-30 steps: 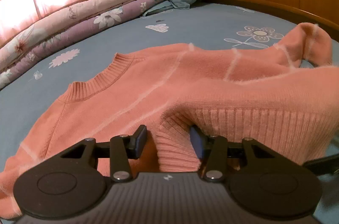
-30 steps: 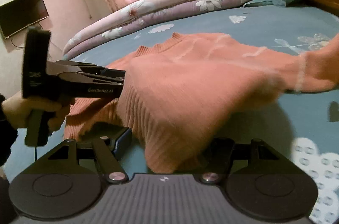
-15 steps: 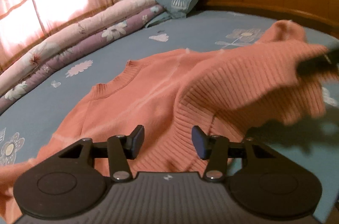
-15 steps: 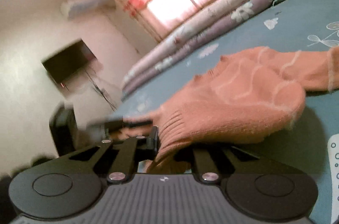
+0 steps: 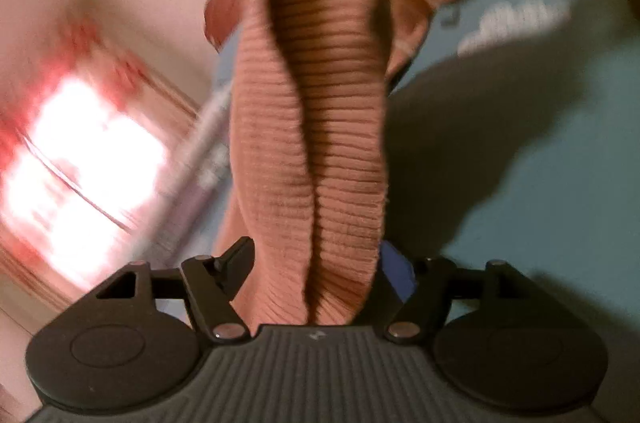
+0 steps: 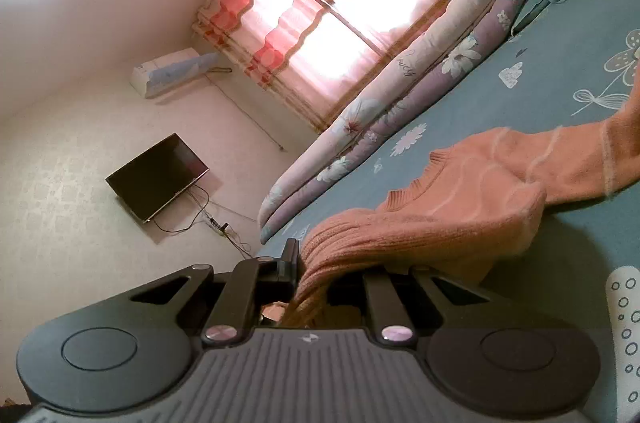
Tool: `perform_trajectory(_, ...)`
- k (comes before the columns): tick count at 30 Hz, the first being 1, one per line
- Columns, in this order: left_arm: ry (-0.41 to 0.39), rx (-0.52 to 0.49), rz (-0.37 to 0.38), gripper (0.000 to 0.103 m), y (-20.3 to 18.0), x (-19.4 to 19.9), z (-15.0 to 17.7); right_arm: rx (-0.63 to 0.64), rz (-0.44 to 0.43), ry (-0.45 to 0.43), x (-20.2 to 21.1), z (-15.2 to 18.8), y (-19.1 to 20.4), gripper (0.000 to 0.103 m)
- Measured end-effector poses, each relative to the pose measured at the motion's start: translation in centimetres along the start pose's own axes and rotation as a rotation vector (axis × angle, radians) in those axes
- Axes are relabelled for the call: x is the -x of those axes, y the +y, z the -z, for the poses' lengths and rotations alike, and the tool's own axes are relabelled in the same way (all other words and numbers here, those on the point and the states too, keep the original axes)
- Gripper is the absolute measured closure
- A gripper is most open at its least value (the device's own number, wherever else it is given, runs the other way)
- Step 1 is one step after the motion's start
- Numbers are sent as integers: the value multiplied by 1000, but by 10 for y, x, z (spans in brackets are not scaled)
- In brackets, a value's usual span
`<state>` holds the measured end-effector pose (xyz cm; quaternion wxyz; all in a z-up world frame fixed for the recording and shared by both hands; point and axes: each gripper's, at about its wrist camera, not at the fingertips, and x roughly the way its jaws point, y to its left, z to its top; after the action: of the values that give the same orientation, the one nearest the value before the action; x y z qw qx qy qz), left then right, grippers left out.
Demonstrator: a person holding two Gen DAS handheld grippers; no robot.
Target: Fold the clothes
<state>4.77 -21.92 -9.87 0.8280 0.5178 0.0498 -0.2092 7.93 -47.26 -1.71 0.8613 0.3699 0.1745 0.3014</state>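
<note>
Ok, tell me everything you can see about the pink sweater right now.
The sweater is a salmon-pink knit with thin pale stripes, a ribbed crew neck and a ribbed hem. It lies partly on the blue bed sheet, one sleeve trailing right. The right gripper is shut on the ribbed hem, lifting that edge. In the left wrist view the hem passes between the fingers of the left gripper, whose jaws have just been opening; the blur hides any contact.

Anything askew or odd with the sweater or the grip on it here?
Only the sweater: its ribbed hem is bunched rather than flat, pinched in the right gripper and hanging twisted between the left gripper's spread jaws.
</note>
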Motion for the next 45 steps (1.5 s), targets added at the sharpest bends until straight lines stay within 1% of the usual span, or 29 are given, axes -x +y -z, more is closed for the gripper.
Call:
perform_trajectory(2, 3, -96, -45, 30, -18, -6, 1, -3, -4, -3, 1, -1, -1, 88)
perform_trajectory(4, -30, -126, -94, 29, -21, -8, 3, -3, -5, -7, 2, -1, -1, 88)
perform_trajectory(5, -18, -140, -117, 28, -21, -12, 3, -5, -6, -11, 3, -2, -1, 88)
perform_trajectory(6, 9, -143, -130, 28, -18, -18, 4, -8, -6, -16, 5, -2, -2, 88)
perform_trajectory(9, 96, -87, -134, 28, -2, -35, 12, -22, -9, -28, 10, -3, -4, 88)
perform_trajectory(10, 125, -71, -131, 29, 4, -39, 16, -24, -9, -30, 12, -3, -5, 88)
perform_trajectory(12, 156, -36, -99, 54, 14, -43, 23, -25, -5, -29, 11, -3, -6, 88)
perform_trajectory(13, 169, -24, -80, 80, 18, -43, 25, -24, -3, -25, 11, -3, -6, 88)
perform_trajectory(14, 175, -8, -62, 98, 22, -43, 27, -19, 3, -20, 10, -2, -5, 88)
perform_trajectory(16, 182, 30, -26, 98, 30, -41, 30, -7, 12, -11, 8, -1, -3, 88)
perform_trajectory(18, 178, 62, -15, 99, 40, -36, 31, 1, 7, -9, 8, -1, -2, 88)
perform_trajectory(20, 165, 96, -14, 99, 54, -26, 30, 4, 11, -11, 9, -2, -2, 87)
perform_trajectory(24, 123, 138, -42, 99, 90, 4, 25, -13, 21, 1, 10, -2, -5, 85)
perform_trajectory(26, 109, 158, -43, 99, 105, 16, 24, -9, 32, 33, 8, -2, -4, 85)
perform_trajectory(28, 94, 166, -21, 99, 114, 26, 22, 2, 49, 85, 6, 0, -1, 81)
perform_trajectory(30, 83, 176, 22, 99, 114, 32, 20, 18, 98, 133, 4, 2, 1, 81)
perform_trajectory(35, 62, 89, 112, 99, 93, 42, 21, -13, 192, 232, -1, 9, -8, 81)
perform_trajectory(38, 62, 73, 165, 99, 77, 48, 20, -28, 245, 277, -3, 13, -13, 77)
perform_trajectory(40, 63, 62, 199, 99, 70, 50, 18, -45, 296, 318, -6, 16, -17, 66)
perform_trajectory(44, 73, 55, 274, 99, 61, 50, 17, -62, 415, 391, -14, 22, -25, 60)
perform_trajectory(45, 80, 56, 288, 99, 59, 50, 18, -57, 446, 402, -15, 23, -25, 56)
